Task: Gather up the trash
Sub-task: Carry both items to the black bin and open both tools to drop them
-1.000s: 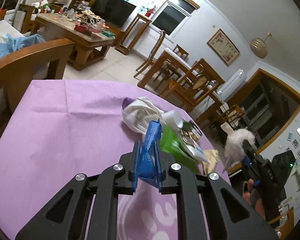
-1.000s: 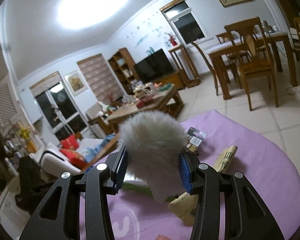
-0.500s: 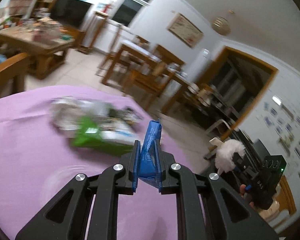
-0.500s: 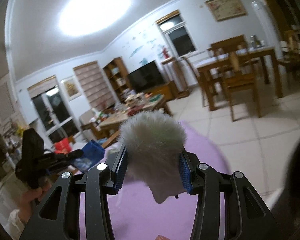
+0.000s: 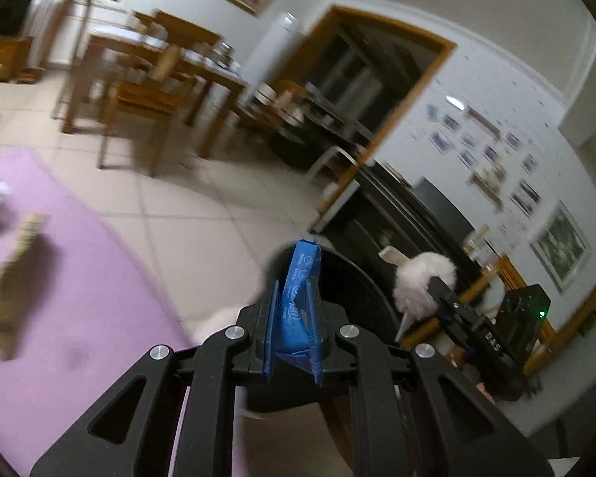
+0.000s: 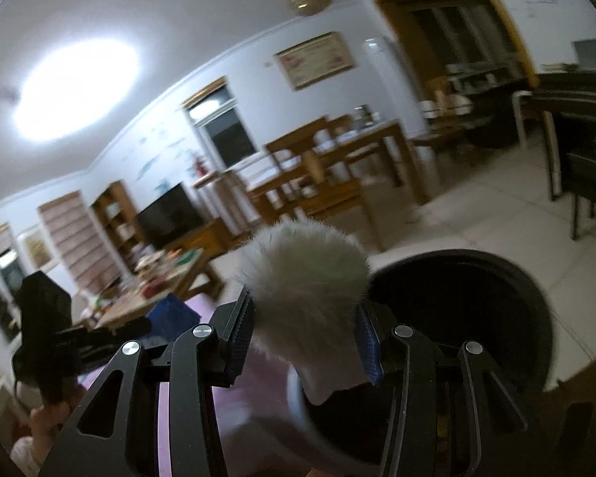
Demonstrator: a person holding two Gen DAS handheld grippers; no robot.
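Note:
My left gripper is shut on a crumpled blue wrapper, which sticks up between the fingers in front of a black round bin. My right gripper is shut on a white fluffy ball just left of the bin's dark opening. In the left wrist view the fluffy ball and the right gripper hang to the right of the bin. In the right wrist view the left gripper with the blue wrapper is at the left.
The purple tablecloth fills the lower left, with a blurred brown paper piece and more litter at its left edge. Tiled floor, wooden dining chairs and a dark cabinet lie beyond. A hand holds the left gripper.
Both grippers have swung right, away from the litter pile on the purple table, over to the black bin, which is now in view. Each still holds its item.

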